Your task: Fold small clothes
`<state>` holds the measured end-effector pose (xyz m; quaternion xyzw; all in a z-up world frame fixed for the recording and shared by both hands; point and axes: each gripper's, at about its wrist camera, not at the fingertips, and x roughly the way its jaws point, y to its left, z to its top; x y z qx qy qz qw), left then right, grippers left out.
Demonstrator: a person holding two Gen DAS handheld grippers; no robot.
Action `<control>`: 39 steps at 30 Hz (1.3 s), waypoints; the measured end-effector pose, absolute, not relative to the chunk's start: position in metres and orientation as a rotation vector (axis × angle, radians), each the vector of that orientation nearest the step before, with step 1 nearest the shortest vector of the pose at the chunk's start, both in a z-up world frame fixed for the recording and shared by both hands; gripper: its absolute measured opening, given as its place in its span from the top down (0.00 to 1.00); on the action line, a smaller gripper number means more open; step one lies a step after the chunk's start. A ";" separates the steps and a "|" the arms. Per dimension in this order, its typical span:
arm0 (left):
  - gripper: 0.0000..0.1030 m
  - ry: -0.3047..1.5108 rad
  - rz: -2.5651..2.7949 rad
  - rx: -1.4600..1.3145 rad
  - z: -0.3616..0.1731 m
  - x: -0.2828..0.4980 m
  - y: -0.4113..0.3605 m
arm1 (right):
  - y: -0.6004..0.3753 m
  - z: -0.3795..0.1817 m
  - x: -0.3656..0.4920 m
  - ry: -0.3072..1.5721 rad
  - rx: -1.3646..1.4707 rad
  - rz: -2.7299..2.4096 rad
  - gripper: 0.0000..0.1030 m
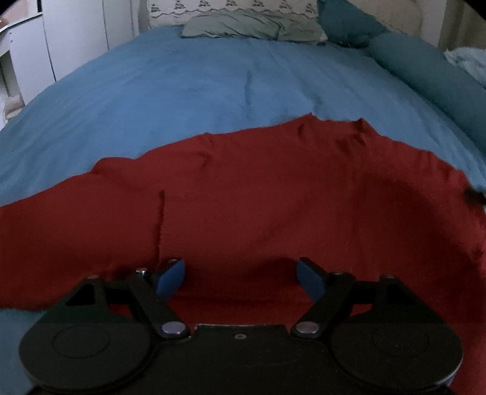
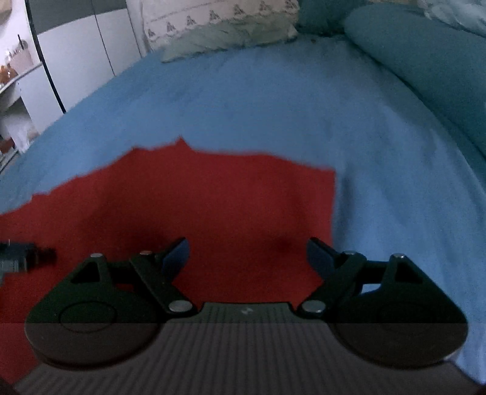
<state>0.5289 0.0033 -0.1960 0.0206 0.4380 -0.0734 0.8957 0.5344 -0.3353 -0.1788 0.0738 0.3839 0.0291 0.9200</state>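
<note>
A dark red garment [image 1: 258, 194] lies spread flat on the blue bedspread [image 1: 182, 91]. It also shows in the right wrist view [image 2: 212, 206], with its right edge straight and close to my right finger. My left gripper [image 1: 241, 276] is open and empty, low over the garment's near part, beside a seam or fold edge on its left. My right gripper [image 2: 247, 258] is open and empty over the garment's right portion. A bit of the left gripper [image 2: 27, 255] shows at the left edge of the right wrist view.
Pillows [image 1: 243, 21] lie at the head of the bed. A teal bolster [image 1: 431, 73] runs along the bed's right side. White cupboards [image 1: 70, 33] stand to the left of the bed.
</note>
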 end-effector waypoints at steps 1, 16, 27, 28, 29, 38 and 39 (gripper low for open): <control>0.15 0.908 -0.153 0.043 -0.196 0.528 0.004 | -0.337 -0.183 0.549 0.789 0.163 0.051 0.03; 0.03 0.892 -0.184 0.018 -0.195 0.523 0.006 | -0.360 -0.196 0.539 0.767 0.207 0.021 0.01; 0.00 0.879 -0.183 -0.022 -0.174 0.504 0.027 | -0.311 -0.171 0.505 0.733 0.066 0.079 0.00; 0.00 0.874 -0.169 -0.043 -0.165 0.500 0.035 | -0.302 -0.161 0.504 0.724 0.056 0.089 0.00; 0.00 0.870 -0.151 -0.061 -0.157 0.495 0.045 | -0.293 -0.150 0.505 0.723 0.047 0.095 0.00; 0.00 0.810 0.123 -0.165 -0.080 0.449 0.189 | -0.205 -0.096 0.489 0.774 0.157 0.189 0.00; 0.00 0.805 0.166 -0.176 -0.079 0.446 0.210 | -0.197 -0.095 0.489 0.784 0.167 0.197 0.00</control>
